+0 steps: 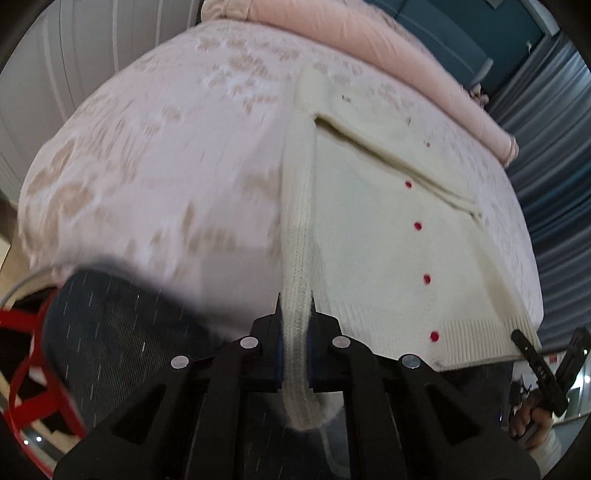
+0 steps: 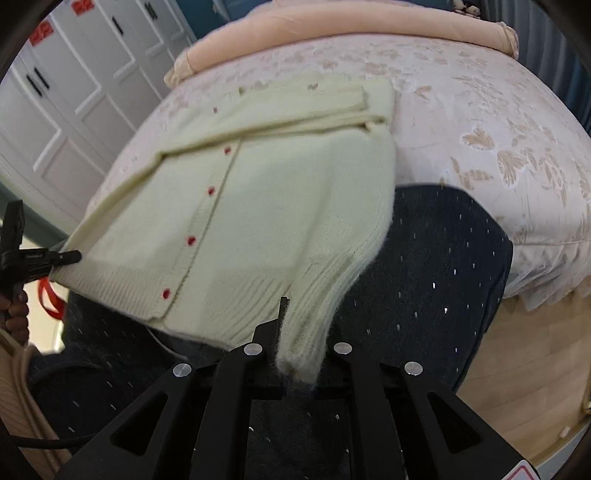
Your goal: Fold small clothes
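A cream knit cardigan [image 1: 373, 236] with red buttons [image 1: 417, 226] lies front-up on the bed, one sleeve folded across its chest. My left gripper [image 1: 296, 314] is shut on the ribbed hem corner, which is lifted and runs back between the jaws. In the right wrist view the cardigan [image 2: 280, 192] hangs off the bed edge, and my right gripper [image 2: 300, 321] is shut on the other ribbed hem corner; cloth hides its right finger. Each gripper shows at the other's frame edge: right gripper [image 1: 532, 354], left gripper [image 2: 61, 257].
The bed has a pink floral bedspread [image 1: 155, 158] and a rolled pink duvet [image 1: 369, 33] along the far side. A person's dark dotted trousers [image 2: 436, 266] press against the bed edge below the hem. Red straps [image 1: 22, 373] hang left; white wardrobe doors [image 2: 74, 74] stand behind.
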Available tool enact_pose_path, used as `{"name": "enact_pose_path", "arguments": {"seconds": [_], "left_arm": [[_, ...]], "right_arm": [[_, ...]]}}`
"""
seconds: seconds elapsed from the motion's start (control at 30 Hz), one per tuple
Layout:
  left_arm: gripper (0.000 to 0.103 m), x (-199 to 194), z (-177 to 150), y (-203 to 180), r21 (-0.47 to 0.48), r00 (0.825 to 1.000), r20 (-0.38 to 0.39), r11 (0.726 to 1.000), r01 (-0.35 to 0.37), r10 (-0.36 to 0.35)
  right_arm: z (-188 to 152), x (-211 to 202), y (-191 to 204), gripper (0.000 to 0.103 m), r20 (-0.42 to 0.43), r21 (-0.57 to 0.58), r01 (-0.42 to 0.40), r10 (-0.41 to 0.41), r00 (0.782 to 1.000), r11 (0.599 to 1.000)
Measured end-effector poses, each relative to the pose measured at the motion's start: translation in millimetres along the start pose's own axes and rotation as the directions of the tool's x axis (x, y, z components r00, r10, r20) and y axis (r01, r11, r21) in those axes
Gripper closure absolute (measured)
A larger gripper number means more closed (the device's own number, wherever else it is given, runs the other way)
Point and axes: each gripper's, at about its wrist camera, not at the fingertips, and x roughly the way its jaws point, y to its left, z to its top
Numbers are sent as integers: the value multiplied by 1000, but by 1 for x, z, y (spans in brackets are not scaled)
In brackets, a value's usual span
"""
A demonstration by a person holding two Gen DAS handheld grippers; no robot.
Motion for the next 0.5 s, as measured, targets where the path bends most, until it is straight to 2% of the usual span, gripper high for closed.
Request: {"name": "enact_pose_path", "arguments": {"seconds": [0.07,0.13,0.27,0.33,0.4,0.5], "left_arm": [[96,-12,-32,5,1,998,-64,1000,-14,14],[96,-20,-51,9,-9,994,-103,1000,-29,28],[96,-37,-66,11,-39,992,-124,999,-34,29],[96,-45,-50,8,-36,997,-74,999,-15,12],[96,-51,-26,-2,2,1000,9,1000,3,-3],[96,-50,15,-20,40,991,118,997,59,-64]], "right_arm": [[15,-3,-4,96,62,14,-7,6,998,1000],[42,-4,-13,96,160,42,-23,16,987,999],[104,11,-33,96,338,90,-51,18,941,995],[134,24,-37,96,384,102,-41,-2,923,994],[168,44,-46,96,411,144,-56,-8,912,988],[210,71,-56,96,421,190,-62,-25,907,980]]}}
